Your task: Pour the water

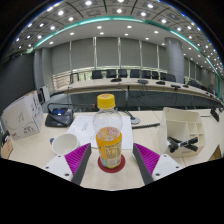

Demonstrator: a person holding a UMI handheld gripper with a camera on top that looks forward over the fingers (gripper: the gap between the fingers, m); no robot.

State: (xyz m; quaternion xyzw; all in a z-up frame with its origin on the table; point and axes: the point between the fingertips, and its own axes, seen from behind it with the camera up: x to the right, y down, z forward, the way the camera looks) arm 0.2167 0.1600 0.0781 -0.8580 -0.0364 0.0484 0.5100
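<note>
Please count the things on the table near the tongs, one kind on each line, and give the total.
Bottles: 1, yellow cap, between the fingers of the tongs
Cups: 1, white
Coasters: 1, red, under the bottle
White boxes: 1
Total: 4

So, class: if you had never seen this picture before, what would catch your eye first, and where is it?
First comes the clear bottle with its yellow cap, standing upright on the table between the fingers of the gripper, with a gap at each side. Left of it, just beyond the left finger, sits a white cup. To the right stands a white box.
</note>
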